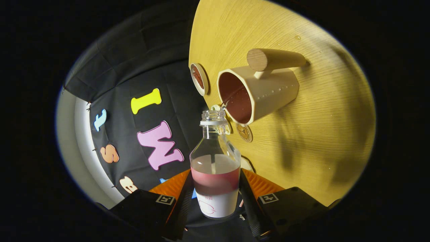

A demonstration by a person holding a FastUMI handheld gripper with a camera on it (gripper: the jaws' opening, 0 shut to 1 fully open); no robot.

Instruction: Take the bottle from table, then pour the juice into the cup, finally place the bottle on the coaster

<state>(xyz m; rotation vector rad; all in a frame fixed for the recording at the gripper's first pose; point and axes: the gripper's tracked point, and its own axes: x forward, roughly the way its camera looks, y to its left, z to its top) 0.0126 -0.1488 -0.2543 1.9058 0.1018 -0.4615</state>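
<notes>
We see the gripper (215, 198) rolled hard over so the table (302, 141) stands like a wall, its jaws clamped on both sides of the bottle (215, 168), whose long axis runs forward, open neck aimed just short of the cup (257, 92) rim.

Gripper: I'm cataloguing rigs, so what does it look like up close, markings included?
The gripper has two angular blocks, one on each side, each bearing a small square black-and-white marker tag. Its fingers are ribbed with fine parallel grooves and slope inward, both pressing on the clear plastic bottle of red juice.
</notes>
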